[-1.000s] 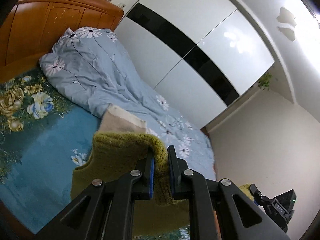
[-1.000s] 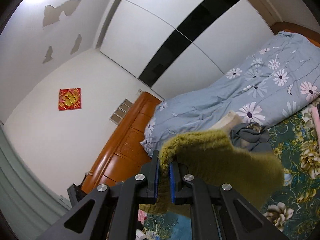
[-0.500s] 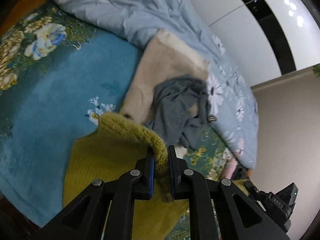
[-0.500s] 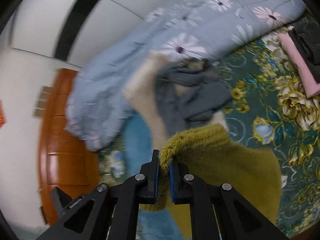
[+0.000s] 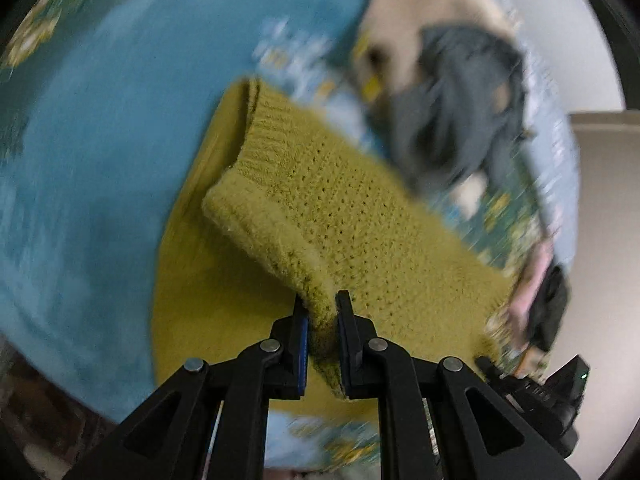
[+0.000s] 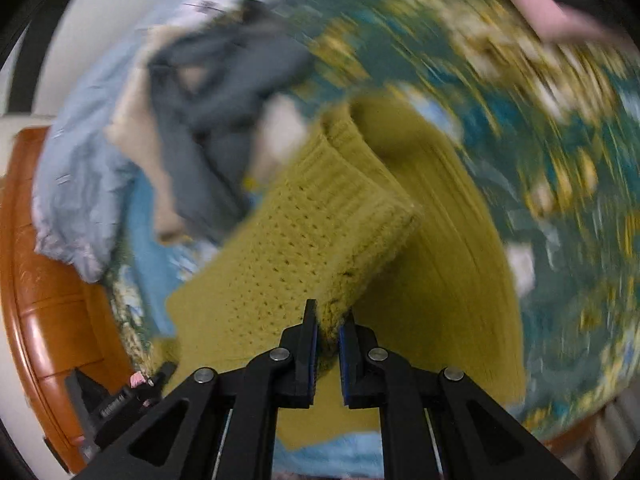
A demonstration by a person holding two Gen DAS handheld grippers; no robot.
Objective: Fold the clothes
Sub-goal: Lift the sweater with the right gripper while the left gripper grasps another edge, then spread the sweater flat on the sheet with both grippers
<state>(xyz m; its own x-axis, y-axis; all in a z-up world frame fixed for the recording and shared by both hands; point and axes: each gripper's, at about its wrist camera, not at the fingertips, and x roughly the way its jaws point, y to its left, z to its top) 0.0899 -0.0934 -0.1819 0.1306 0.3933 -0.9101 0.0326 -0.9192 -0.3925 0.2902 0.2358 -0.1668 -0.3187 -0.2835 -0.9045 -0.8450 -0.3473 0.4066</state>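
An olive-green knitted sweater (image 5: pixel 344 216) hangs over the bed, stretched between both grippers. My left gripper (image 5: pixel 322 312) is shut on one ribbed edge of it. My right gripper (image 6: pixel 330 322) is shut on the other ribbed edge (image 6: pixel 352 216). The sweater's lower part lies on the blue floral bedsheet (image 5: pixel 100 120). Both views are motion-blurred.
A grey garment (image 5: pixel 460 112) lies on a beige one (image 5: pixel 404 20) beyond the sweater, with a pale blue floral duvet (image 6: pixel 80 168) behind. A pink item (image 6: pixel 540 8) and a dark one (image 5: pixel 552 304) lie to the side. The wooden bed board (image 6: pixel 44 280) is at the left.
Both grippers have tipped down and forward towards the bed with the sweater held. The wardrobe and walls have left view; the sheet and sweater now fill it.
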